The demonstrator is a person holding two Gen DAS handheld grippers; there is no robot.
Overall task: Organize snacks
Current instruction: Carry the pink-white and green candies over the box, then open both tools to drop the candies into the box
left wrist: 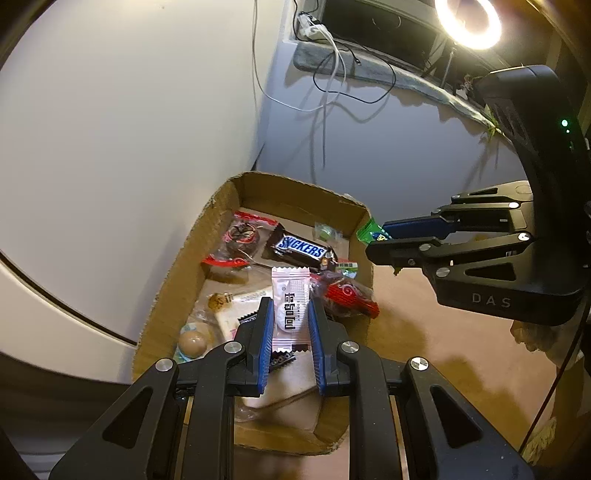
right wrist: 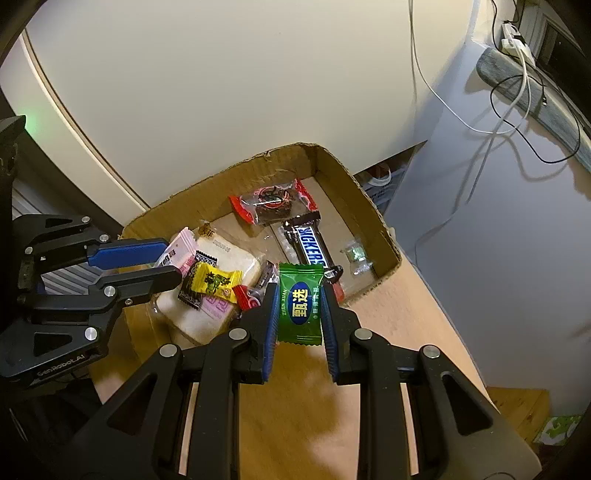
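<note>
My left gripper (left wrist: 290, 301) is shut on a pink-white sachet (left wrist: 290, 310), held upright above the near part of an open cardboard box (left wrist: 177, 273). My right gripper (right wrist: 300, 288) is shut on a green wrapped candy (right wrist: 300, 302) just over the box's (right wrist: 373, 206) near right rim. Inside lie a Snickers bar (right wrist: 310, 251), a red-ended clear pack (right wrist: 273, 201), a wrapped bread slice (right wrist: 207, 317), a yellow candy (right wrist: 218, 282) and a small clear candy (right wrist: 355, 254). In the right wrist view the left gripper (right wrist: 171, 258) reaches in from the left.
The box sits on a tan tabletop (right wrist: 295, 406) against a pale curved panel (right wrist: 221, 92). Cables (left wrist: 325, 92) hang down the grey wall behind. A ring light (left wrist: 469, 22) glows at the top right. A green packet (right wrist: 557, 428) lies off the table's right edge.
</note>
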